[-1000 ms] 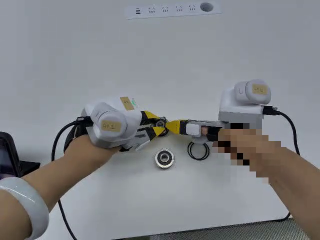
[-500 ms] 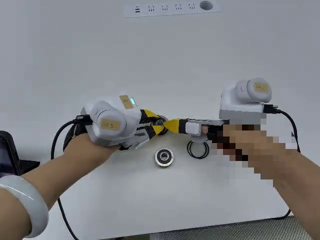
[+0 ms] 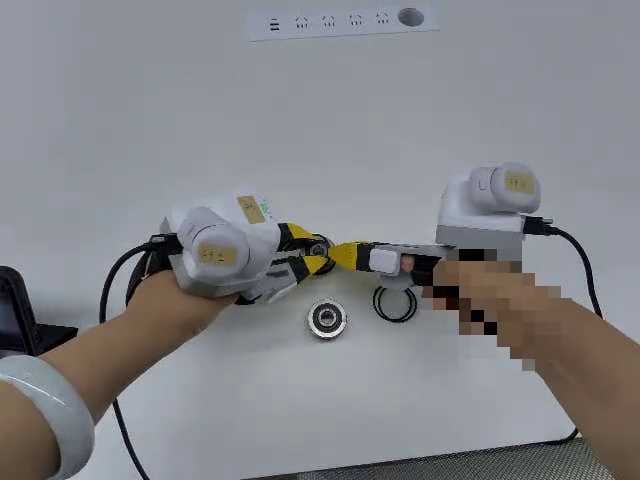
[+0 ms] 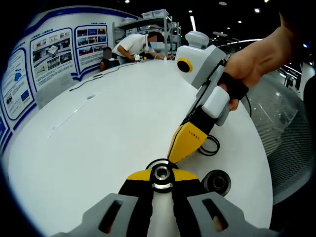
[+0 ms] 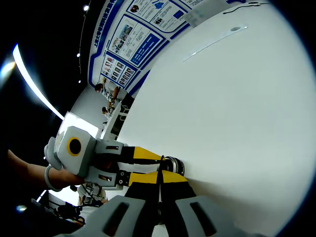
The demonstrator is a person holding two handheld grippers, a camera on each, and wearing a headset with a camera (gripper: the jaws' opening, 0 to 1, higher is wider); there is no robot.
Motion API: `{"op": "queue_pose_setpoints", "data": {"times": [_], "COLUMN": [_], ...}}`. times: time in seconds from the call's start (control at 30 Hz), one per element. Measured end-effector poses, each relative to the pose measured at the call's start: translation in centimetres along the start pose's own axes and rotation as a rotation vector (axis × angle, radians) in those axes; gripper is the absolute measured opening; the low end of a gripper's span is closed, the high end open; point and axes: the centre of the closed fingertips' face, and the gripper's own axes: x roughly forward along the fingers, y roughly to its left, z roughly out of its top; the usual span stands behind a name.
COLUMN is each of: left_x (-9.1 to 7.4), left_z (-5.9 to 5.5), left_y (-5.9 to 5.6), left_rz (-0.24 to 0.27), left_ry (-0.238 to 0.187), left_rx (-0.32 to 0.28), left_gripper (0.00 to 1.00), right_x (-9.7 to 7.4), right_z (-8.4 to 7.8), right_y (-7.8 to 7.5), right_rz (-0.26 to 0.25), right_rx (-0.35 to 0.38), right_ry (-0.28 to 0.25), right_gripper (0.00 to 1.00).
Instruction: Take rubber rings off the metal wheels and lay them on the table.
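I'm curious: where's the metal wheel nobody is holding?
Head view: the round metal wheel lies on the white table, just left of the black rubber rings.

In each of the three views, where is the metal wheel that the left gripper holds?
Head view: the wheel is at the centre.
Left gripper view: bottom centre.
Right gripper view: low centre.
Shared landmark: the yellow jaw tips meeting at it.

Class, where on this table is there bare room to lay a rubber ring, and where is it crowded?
Bare: the table from the power strip down to the left gripper and right gripper, and the strip between the loose wheel and the near edge. Crowded: the middle, where both grippers meet at the held wheel, with rubber rings beside the loose wheel.
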Motion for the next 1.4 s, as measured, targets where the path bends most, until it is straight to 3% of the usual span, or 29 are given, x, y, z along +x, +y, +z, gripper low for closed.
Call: {"op": "queue_pose_setpoints", "data": {"times": [0.47,0.93,1.2,1.4], "left_x": [-0.5,-1.5,-2.1,-2.5], "left_z": [0.5,-0.4,-1.0,-1.4], "left_y": [0.1,0.0,0.2,0.2], "left_rz": [0.008,0.020,0.035,0.040], "left_ry": [-0.025,-0.017,-0.017,-0.016], "left_rx": [0.016,0.003,-0.017,-0.029], "left_gripper": [0.24,0.33,0.37,0.38], "right_x": [0.1,0.0,-1.2,-3.0], "right_z": [0.0,-0.3,-0.2,-0.2], "right_y": [-0.4,1.2,2.2,2.3], "right_rz": [-0.010,0.023,0.040,0.035], "right_rx": [-0.001,-0.009,0.001,0.019], "right_ry": [0.003,0.002,-0.026,-0.059], "right_gripper": [0.02,0.02,0.02,0.02]}}
